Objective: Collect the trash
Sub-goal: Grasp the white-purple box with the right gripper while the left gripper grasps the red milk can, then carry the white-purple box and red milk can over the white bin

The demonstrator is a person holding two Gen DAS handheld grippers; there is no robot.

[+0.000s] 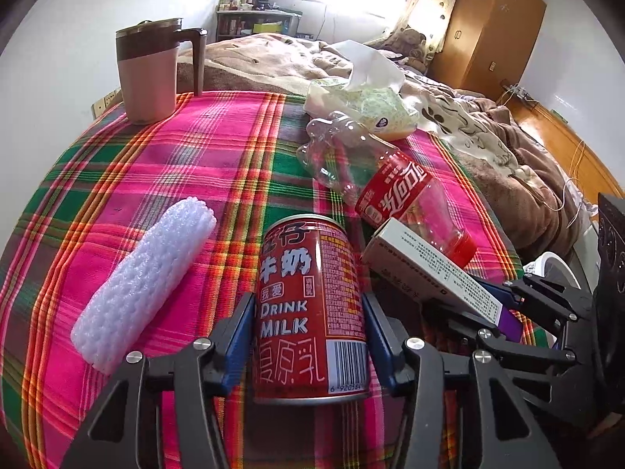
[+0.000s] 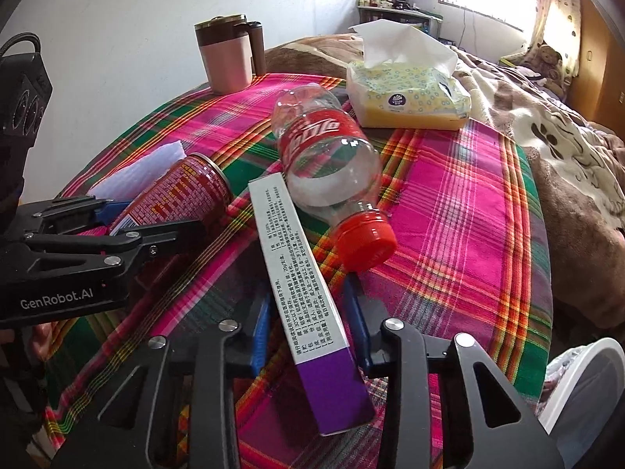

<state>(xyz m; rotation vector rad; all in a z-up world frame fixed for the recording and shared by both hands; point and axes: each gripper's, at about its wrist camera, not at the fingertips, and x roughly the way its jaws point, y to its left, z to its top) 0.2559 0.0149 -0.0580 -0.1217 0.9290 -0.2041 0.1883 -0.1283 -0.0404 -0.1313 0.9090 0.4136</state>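
Observation:
My left gripper is shut on a red milk can, its blue pads against both sides; the can also shows in the right wrist view. My right gripper is shut on a white and purple carton box, also in the left wrist view. An empty cola bottle with a red cap lies on the plaid tablecloth just beyond the box. A white foam sleeve lies left of the can.
A pink lidded mug stands at the table's far left. A tissue pack sits at the far edge. A bed with brown blankets lies right of the table. A white bin rim shows at lower right.

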